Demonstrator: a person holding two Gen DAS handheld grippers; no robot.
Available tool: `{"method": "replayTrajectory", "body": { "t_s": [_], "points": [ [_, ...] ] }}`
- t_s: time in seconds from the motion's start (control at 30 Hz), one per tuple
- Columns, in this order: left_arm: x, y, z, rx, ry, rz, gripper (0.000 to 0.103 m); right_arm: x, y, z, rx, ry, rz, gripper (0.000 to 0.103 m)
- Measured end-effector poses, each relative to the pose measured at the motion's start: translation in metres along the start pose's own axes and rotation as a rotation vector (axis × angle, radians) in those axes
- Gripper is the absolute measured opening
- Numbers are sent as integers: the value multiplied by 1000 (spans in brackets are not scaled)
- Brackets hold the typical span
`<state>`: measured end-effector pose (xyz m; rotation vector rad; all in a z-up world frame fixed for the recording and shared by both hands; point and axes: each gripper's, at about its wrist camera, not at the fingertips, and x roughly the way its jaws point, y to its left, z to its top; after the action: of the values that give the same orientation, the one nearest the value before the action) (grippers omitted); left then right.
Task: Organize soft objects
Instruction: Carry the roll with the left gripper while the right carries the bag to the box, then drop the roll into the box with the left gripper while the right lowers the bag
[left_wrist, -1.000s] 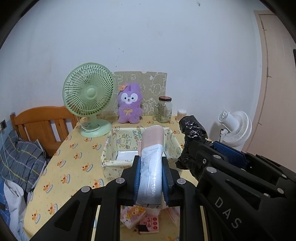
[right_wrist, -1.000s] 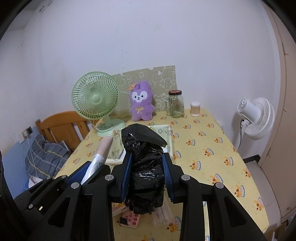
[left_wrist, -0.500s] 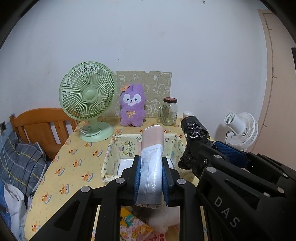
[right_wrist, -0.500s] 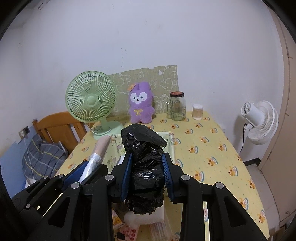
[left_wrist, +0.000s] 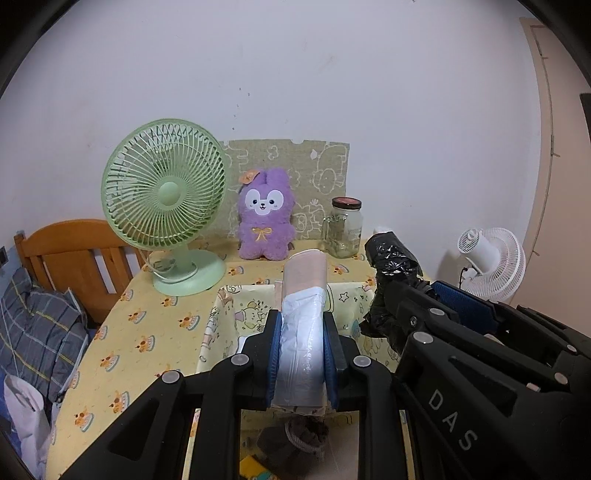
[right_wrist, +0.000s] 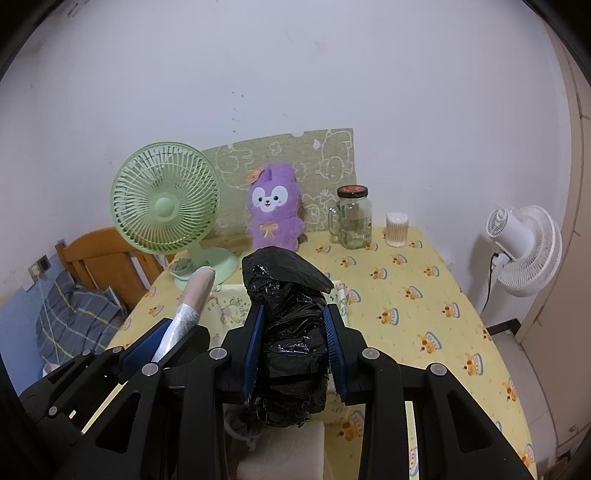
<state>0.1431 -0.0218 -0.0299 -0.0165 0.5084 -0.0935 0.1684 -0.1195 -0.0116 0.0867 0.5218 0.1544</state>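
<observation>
My left gripper (left_wrist: 302, 325) is shut on a white plastic-bag roll (left_wrist: 303, 321) with a pink cardboard core, held above the near edge of a yellow cartoon-print fabric basket (left_wrist: 229, 314). My right gripper (right_wrist: 292, 325) is shut on a black plastic-bag roll (right_wrist: 290, 332), held just right of the left one. The black roll also shows in the left wrist view (left_wrist: 393, 258), and the white roll shows in the right wrist view (right_wrist: 192, 302). The basket (right_wrist: 225, 306) lies mostly hidden behind both rolls.
A green desk fan (left_wrist: 166, 195), a purple plush (left_wrist: 266, 214), a glass jar (left_wrist: 345, 229) and a cotton-swab cup (right_wrist: 397, 229) stand at the back of the yellow table (right_wrist: 406, 295). A white floor fan (right_wrist: 524, 247) stands right. A wooden chair (left_wrist: 70, 251) is left.
Both grippers have moved forward over the table toward the basket with their rolls still held. The fan, plush and jar look nearer, and the basket now sits right under the rolls.
</observation>
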Motion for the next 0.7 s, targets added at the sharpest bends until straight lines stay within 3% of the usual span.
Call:
{"method": "replayTrajectory", "body": {
  "t_s": [0.17, 0.5, 0.7],
  "points": [
    [18, 2, 1, 1, 1, -7, 20, 18, -3, 3, -3, 7, -5, 36],
    [66, 10, -8, -2, 83, -11, 25, 65, -9, -5, 13, 70, -19, 36],
    [84, 15, -13, -20, 125, 4, 51, 87, -9, -10, 8, 101, -21, 36]
  ]
}}
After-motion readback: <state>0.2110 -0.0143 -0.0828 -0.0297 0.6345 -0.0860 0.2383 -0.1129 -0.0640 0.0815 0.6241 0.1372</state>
